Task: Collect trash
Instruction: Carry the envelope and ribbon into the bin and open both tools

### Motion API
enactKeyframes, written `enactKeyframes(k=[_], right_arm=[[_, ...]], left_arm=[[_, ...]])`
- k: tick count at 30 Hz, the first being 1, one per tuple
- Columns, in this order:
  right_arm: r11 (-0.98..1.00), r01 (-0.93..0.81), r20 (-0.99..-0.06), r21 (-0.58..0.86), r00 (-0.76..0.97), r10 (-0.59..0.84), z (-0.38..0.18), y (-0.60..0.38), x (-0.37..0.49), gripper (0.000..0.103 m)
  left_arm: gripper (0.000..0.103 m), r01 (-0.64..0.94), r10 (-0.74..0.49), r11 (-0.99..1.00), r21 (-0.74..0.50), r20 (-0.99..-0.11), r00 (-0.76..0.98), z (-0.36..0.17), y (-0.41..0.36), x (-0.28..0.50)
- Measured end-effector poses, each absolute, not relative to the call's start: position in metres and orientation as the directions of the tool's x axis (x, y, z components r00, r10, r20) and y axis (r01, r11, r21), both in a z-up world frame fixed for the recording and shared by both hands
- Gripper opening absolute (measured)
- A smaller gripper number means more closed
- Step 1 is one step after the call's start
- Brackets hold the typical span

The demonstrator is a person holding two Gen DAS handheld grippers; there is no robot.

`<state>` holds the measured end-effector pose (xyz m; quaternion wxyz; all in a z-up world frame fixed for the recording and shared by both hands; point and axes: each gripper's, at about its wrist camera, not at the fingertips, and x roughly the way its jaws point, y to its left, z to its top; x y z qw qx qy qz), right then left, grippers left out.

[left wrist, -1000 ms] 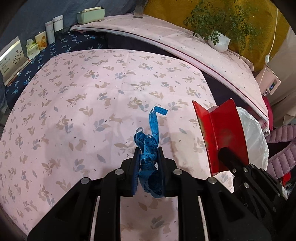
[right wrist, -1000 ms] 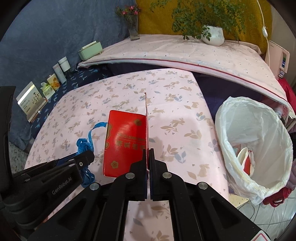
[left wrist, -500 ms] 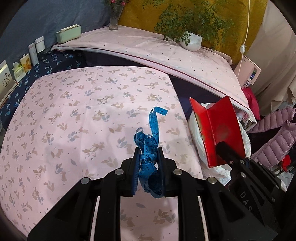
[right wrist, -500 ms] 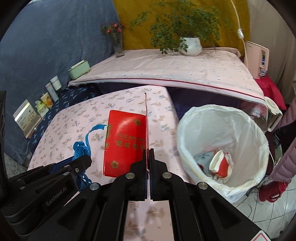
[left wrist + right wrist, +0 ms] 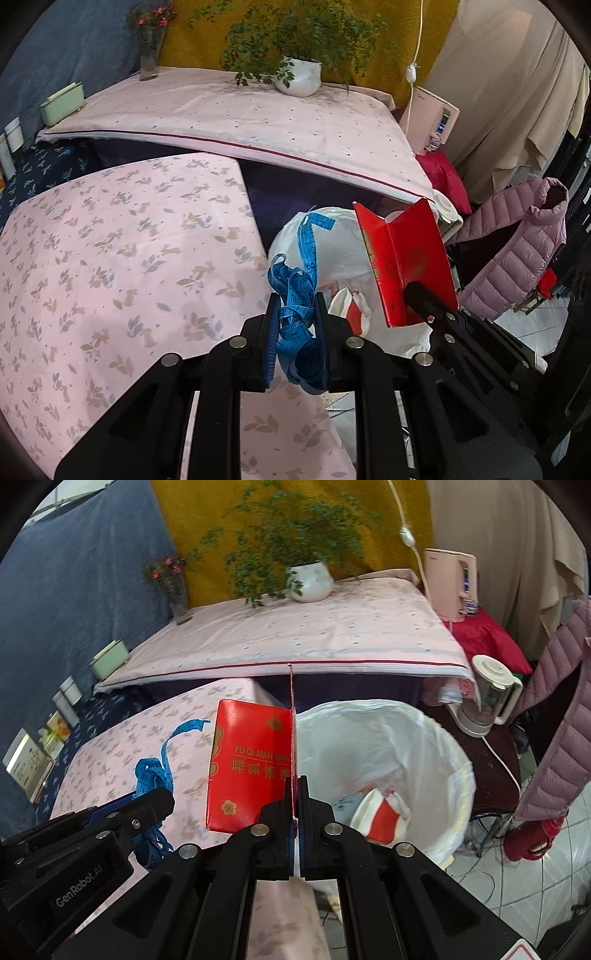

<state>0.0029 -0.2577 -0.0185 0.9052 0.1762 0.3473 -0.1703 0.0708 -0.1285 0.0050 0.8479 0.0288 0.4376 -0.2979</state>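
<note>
My left gripper is shut on a bunched blue measuring tape, one end sticking up past the fingertips. It hangs over the right edge of the floral pink table, close to the white-lined trash bin. My right gripper is shut on the edge of a folded red envelope with gold print, held upright over the bin's near rim. In the left wrist view the red envelope and the right gripper sit to the right. In the right wrist view the tape and the left gripper sit at lower left.
The bin holds a red and white paper cup and other scraps. Behind it stand a raised pink-covered table with a potted plant and a vase, a blender, a pink appliance and a quilted pink jacket.
Both grippers have swung to the right from over the floral table toward the bin, which now lies just ahead. Each keeps the same hold on its item.
</note>
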Motion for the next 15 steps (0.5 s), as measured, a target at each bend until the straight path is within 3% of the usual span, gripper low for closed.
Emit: enactKeyframes(k=[9, 13, 15], right_arm=[[0.838, 0.510, -0.696, 0.194, 0.674, -0.249, -0.024, -0.301, -0.004, 0.001], [0.830, 0.524, -0.701, 0.192, 0.665, -0.257, -0.027, -0.308, -0.003, 0.001], [0.828, 0.527, -0.702, 0.192, 0.663, -0.260, -0.027, -0.310, -0.001, 0.001]], left_arm=[[0.019, 0.580, -0.535, 0.774, -0.253, -0.752, 0.386, -0.001, -0.172, 0.078], [0.039, 0.574, -0.532, 0.779, -0.252, -0.750, 0.393, -0.003, -0.177, 0.083], [0.041, 0.568, -0.530, 0.783, -0.253, -0.749, 0.397, -0.003, -0.177, 0.086]])
